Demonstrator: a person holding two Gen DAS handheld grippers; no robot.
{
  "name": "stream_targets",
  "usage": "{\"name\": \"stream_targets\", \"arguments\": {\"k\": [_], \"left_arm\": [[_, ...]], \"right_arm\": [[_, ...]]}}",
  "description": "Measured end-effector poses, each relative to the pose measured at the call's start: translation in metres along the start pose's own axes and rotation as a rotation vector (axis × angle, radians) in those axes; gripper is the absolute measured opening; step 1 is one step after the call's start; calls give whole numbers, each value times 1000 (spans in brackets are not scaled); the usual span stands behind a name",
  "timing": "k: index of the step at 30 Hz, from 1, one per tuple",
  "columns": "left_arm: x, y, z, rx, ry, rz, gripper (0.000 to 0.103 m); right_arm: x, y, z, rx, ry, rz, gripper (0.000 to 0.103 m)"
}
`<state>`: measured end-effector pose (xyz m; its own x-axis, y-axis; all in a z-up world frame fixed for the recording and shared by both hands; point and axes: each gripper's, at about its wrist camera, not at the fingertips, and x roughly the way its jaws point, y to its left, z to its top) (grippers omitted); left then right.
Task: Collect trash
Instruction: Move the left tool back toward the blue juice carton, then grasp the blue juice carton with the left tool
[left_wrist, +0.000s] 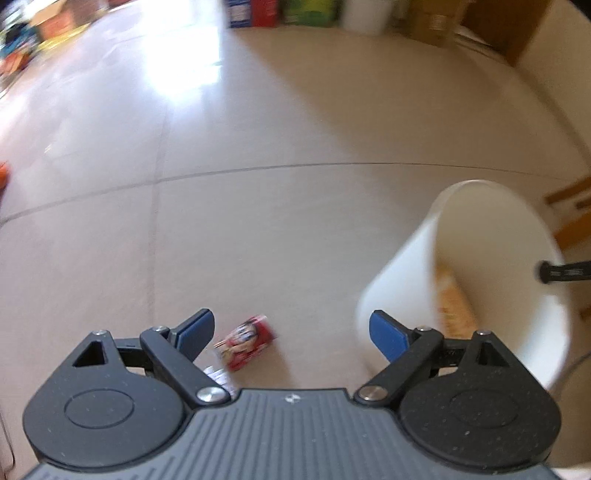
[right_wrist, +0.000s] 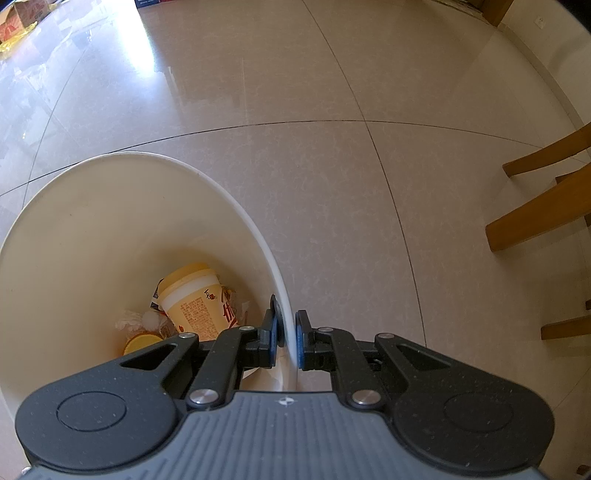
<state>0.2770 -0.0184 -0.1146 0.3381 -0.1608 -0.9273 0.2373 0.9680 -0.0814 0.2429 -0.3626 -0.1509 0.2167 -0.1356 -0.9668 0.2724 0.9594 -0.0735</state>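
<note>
A small red printed wrapper (left_wrist: 246, 341) lies on the tiled floor just ahead of my left gripper (left_wrist: 291, 334), which is open with nothing between its blue pads. To its right a white trash bin (left_wrist: 399, 273) is tilted, with a yellow item blurred inside. In the right wrist view my right gripper (right_wrist: 287, 334) is shut on the white bin's rim (right_wrist: 258, 236), one finger inside and one outside. Inside the bin lie a yellow noodle cup (right_wrist: 199, 299), a round yellow lid (right_wrist: 142, 341) and crumpled white paper (right_wrist: 133, 319). A white paper scrap (left_wrist: 221, 376) lies near the left finger.
Wooden chair legs (right_wrist: 543, 218) stand on the right. Boxes and colourful packages (left_wrist: 288, 11) line the far wall, with more clutter (left_wrist: 22, 40) at the far left. Beige floor tiles (right_wrist: 332, 166) stretch ahead.
</note>
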Motion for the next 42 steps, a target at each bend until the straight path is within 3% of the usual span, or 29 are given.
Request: {"name": "stream_targets", "arguments": {"k": [5, 9, 15, 23, 29, 34, 42], "left_arm": [[32, 43, -27, -76, 39, 97, 91], [69, 73, -53, -163, 118, 147, 91], [122, 88, -97, -198, 213, 188, 91], [160, 114, -144, -258, 287, 271, 90], [177, 118, -164, -263, 271, 281, 90], [190, 122, -175, -278, 240, 284, 78], [197, 133, -179, -346, 163, 274, 74]], "right_arm": [[0, 1, 0, -3, 0, -6, 12], [0, 2, 0, -7, -1, -10, 12], [0, 6, -1, -15, -4, -22, 13], [0, 9, -2, -20, -6, -33, 13], [0, 11, -3, -22, -8, -37, 13], [-1, 13, -3, -29, -11, -45, 13], [0, 18, -5, -41, -17, -62, 14]]}}
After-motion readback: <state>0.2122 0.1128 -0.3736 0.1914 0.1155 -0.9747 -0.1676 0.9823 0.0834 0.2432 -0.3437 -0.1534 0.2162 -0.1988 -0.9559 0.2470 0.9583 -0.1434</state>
